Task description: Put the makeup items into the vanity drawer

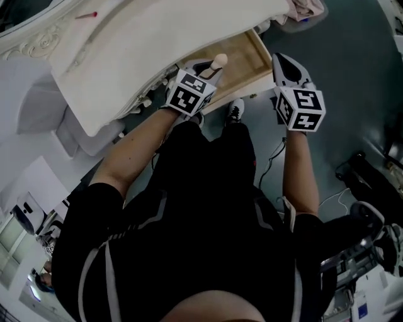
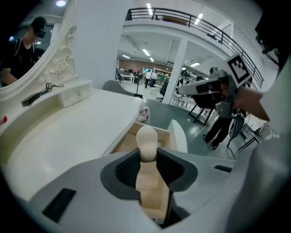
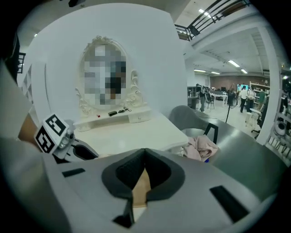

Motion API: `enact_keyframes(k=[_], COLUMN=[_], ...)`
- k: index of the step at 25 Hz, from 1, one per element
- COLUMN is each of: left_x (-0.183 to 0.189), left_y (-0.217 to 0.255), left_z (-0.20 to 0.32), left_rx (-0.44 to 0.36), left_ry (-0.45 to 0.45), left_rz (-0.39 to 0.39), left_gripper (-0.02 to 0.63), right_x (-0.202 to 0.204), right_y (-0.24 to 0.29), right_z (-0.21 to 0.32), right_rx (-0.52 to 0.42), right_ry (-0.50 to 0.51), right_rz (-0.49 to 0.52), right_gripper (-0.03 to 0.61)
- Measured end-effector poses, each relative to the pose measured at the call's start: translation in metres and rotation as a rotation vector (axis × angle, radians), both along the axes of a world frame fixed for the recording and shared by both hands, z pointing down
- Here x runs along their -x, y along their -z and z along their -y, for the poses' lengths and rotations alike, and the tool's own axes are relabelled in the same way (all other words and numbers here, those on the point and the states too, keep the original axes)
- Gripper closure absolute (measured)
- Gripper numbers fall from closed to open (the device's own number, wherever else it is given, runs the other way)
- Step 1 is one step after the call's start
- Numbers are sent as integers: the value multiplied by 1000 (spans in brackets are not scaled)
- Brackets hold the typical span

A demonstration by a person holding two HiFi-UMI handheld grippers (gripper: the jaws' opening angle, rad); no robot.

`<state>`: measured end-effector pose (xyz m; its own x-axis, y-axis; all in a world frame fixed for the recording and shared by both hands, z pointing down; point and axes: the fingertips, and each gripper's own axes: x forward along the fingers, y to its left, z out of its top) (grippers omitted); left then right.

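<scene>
A beige gourd-shaped makeup sponge (image 2: 147, 142) stands upright between the pads of my left gripper (image 2: 148, 157), which is shut on it. In the head view the sponge (image 1: 218, 61) and the left gripper (image 1: 206, 71) hover over the near left part of the open wooden drawer (image 1: 244, 58) of the white vanity (image 1: 145, 44). My right gripper (image 1: 281, 63) hangs at the drawer's right end; its jaw tips (image 3: 144, 155) meet with nothing between them. The drawer floor (image 2: 128, 142) shows bare wood.
A chair with a pink cloth (image 3: 202, 146) stands right of the vanity. Small black items (image 3: 113, 112) lie on the shelf under the oval mirror (image 3: 107, 75). A red stick (image 1: 87, 15) lies on the tabletop. Cables (image 1: 272, 160) run over the floor by the person's shoes (image 1: 235, 112).
</scene>
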<state>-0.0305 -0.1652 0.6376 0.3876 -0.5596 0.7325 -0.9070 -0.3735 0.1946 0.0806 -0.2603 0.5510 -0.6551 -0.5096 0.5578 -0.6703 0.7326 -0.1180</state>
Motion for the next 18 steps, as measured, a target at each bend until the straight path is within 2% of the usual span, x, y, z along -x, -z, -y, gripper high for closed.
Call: enact_keyframes(k=[9,11,15,18], left_x=[-1,-1,-3,-7], left_y=[-89,-104,-127,-139], left_z=[14,20,36,47], left_rx=[165,176,174,195], left_ry=[56,63,30,16], left_rz=[68,99,220,251], left_gripper=[503,503,500,499], right_x=[-19,-23,-30,-33], right_y=[-43,-50,-52,-54], right_z=[9,9,13,16], right_rx=[81,100,91,93], right_ry=[10,7,10,16], right_rz=[8,17,33,39], right_gripper=[572,572,572,572])
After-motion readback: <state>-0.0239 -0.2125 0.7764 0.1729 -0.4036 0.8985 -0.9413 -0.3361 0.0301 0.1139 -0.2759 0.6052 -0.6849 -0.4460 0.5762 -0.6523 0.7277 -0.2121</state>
